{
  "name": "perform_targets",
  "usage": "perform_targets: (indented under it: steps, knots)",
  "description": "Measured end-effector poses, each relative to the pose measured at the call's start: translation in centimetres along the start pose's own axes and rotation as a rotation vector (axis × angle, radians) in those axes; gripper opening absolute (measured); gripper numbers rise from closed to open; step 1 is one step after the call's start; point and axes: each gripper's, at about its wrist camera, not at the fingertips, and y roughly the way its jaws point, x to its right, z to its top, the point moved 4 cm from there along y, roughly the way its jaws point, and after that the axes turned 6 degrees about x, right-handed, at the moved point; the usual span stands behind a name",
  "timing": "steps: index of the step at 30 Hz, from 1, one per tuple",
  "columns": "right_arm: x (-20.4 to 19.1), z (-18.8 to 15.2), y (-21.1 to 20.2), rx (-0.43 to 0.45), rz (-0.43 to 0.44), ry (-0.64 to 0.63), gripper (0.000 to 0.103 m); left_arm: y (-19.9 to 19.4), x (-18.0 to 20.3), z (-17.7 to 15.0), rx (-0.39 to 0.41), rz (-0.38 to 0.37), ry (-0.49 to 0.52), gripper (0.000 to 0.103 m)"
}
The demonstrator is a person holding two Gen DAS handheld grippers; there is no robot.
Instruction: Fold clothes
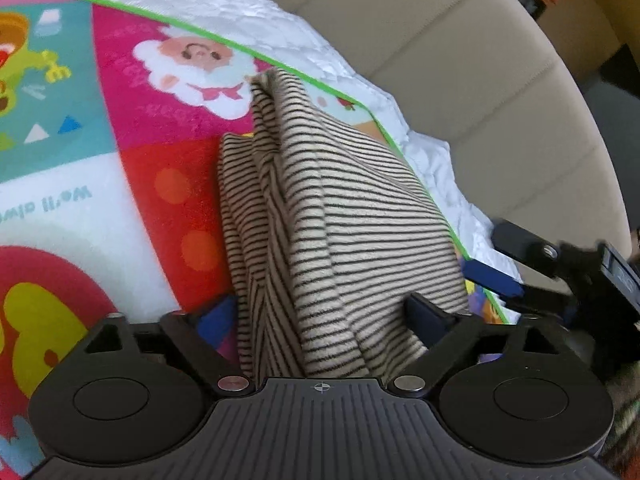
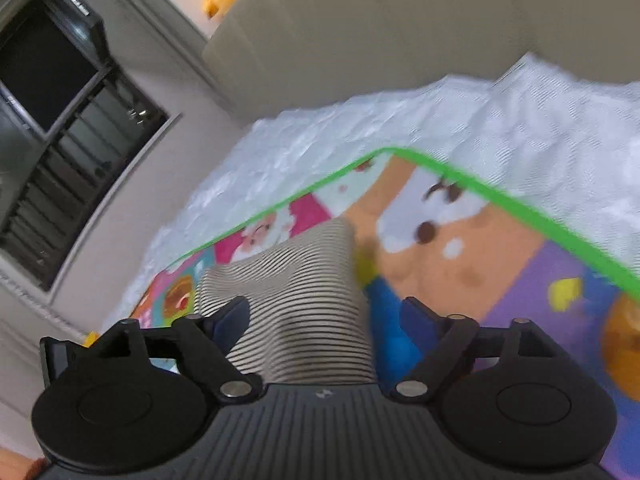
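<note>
Striped garment (image 1: pixel 320 216): cream with thin dark stripes, bunched into a folded, ridged heap on the cartoon-print mat (image 1: pixel 120 120). It sits toward the mat's far right corner, close to the green border (image 1: pixel 320 78).

Left gripper (image 1: pixel 324 316): my jaws stand wide apart. The near end of the striped garment lies between them and runs back to the gripper body. The right finger (image 1: pixel 428 312) is against the cloth's edge; the left finger (image 1: pixel 216 320) stands just clear of it. No squeeze visible on the fabric, so I log this as not clamped.

Right gripper (image 2: pixel 326 316): jaws also wide apart. In the right wrist view the striped garment (image 2: pixel 288 280) fills the left half of the gap. The left finger (image 2: pixel 232 316) overlaps the cloth; whether it touches, I cannot tell. The right finger (image 2: pixel 420 316) is over bare mat (image 2: pixel 520 300), apart from the cloth. That view is motion-blurred.

From the left wrist view, my right gripper (image 1: pixel 496 276) shows just right of the garment, over the mat's border.

Surroundings: white quilted cover (image 1: pixel 260 12) under the mat; beige padded headboard (image 1: pixel 460 60) beyond it.
</note>
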Motion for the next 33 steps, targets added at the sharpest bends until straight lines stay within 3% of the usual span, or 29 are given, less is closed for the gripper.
perform_targets:
  steps: [2, 4, 6, 13, 16, 19, 20, 21, 23, 24, 27, 29, 32, 33]
  knots:
    - [-0.2, -1.5, 2.3, -0.070, -0.006, -0.027, 0.087, -0.1, 0.2, 0.0, -0.005, 0.007, 0.006, 0.080]
    - [-0.1, -2.8, 3.3, -0.085, -0.008, -0.024, 0.084, -0.2, 0.2, -0.1, -0.014, 0.023, 0.015, 0.073]
    - [-0.1, -3.0, 2.9, -0.083, 0.002, 0.005, 0.073, -0.6, 0.4, -0.2, -0.018, 0.027, 0.009, 0.071]
    - [-0.5, -4.6, -0.3, -0.139, -0.047, 0.006, 0.072, -2.1, 2.3, -2.4, -0.138, -0.001, 0.063, 0.070]
    - [-0.6, -4.2, -0.6, -0.110, -0.057, -0.007, 0.075, -4.2, 1.8, -1.2, -0.075, 0.012, 0.039, 0.068]
    - [-0.2, -3.6, -0.9, -0.062, -0.055, 0.009, 0.078, -5.7, 1.3, 0.6, 0.028, -0.031, -0.024, 0.067]
    - [0.1, -3.3, -1.1, -0.039, -0.060, 0.032, 0.078, -5.6, 1.3, 0.6, 0.033, -0.039, -0.021, 0.063]
    - [0.5, -2.9, -1.4, -0.016, -0.065, 0.055, 0.078, -5.1, 1.5, 0.4, 0.026, -0.050, -0.006, 0.047]
    - [0.8, -2.3, -2.2, 0.033, -0.081, 0.077, 0.078, -4.6, 2.3, -0.1, 0.026, -0.062, 0.047, 0.034]
    - [0.9, -2.1, -2.6, 0.056, -0.090, 0.080, 0.078, -4.9, 3.0, 0.0, 0.043, -0.102, 0.074, 0.024]
    - [0.4, -1.8, -3.5, 0.104, -0.113, 0.039, 0.078, -6.2, 4.5, 1.0, 0.102, -0.213, 0.085, 0.021]
    - [-0.6, -1.8, -4.1, 0.137, -0.135, -0.024, 0.078, -5.9, 4.0, 1.0, 0.089, -0.166, 0.096, 0.021]
    - [-4.4, -3.5, -5.1, 0.119, -0.100, -0.190, 0.079, -4.2, 1.7, 0.4, 0.015, -0.013, 0.088, 0.024]
    - [-5.7, -4.1, -5.4, 0.112, -0.088, -0.246, 0.081, -3.7, 1.1, 0.3, 0.001, 0.034, 0.105, 0.031]
